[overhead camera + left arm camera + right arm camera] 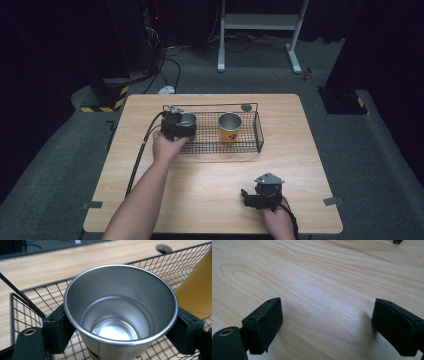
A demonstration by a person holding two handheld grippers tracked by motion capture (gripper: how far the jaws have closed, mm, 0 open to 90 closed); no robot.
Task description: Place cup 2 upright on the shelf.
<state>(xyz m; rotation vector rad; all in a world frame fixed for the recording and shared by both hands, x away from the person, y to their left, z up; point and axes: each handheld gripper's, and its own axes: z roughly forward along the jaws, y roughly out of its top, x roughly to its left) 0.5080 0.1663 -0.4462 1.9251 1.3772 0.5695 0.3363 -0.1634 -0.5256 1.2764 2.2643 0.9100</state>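
Left gripper (120, 322) clamps the steel cup (120, 312) at the wire basket's (258, 131) left end. Right gripper (325, 325) rests wide, empty, on the table (210, 180). Risk: smooth wall slipping, cup tipping against the yellow cup (230, 127).

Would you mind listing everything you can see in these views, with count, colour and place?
steel cup: one, silver, empty, between the left gripper's jaws over the left end of the basket
yellow cup: one, yellow-orange outside and metal inside, upright in the basket, right of the middle
wire basket: one, black, on the far half of the table
table: one, light wood, on grey carpet
white frame: one, white, on the floor beyond the table
left gripper: one, black, jaws against both sides of the steel cup
right gripper: one, black, jaws apart over bare wood at the near right
forearms and hands: two, coming in from the bottom edge
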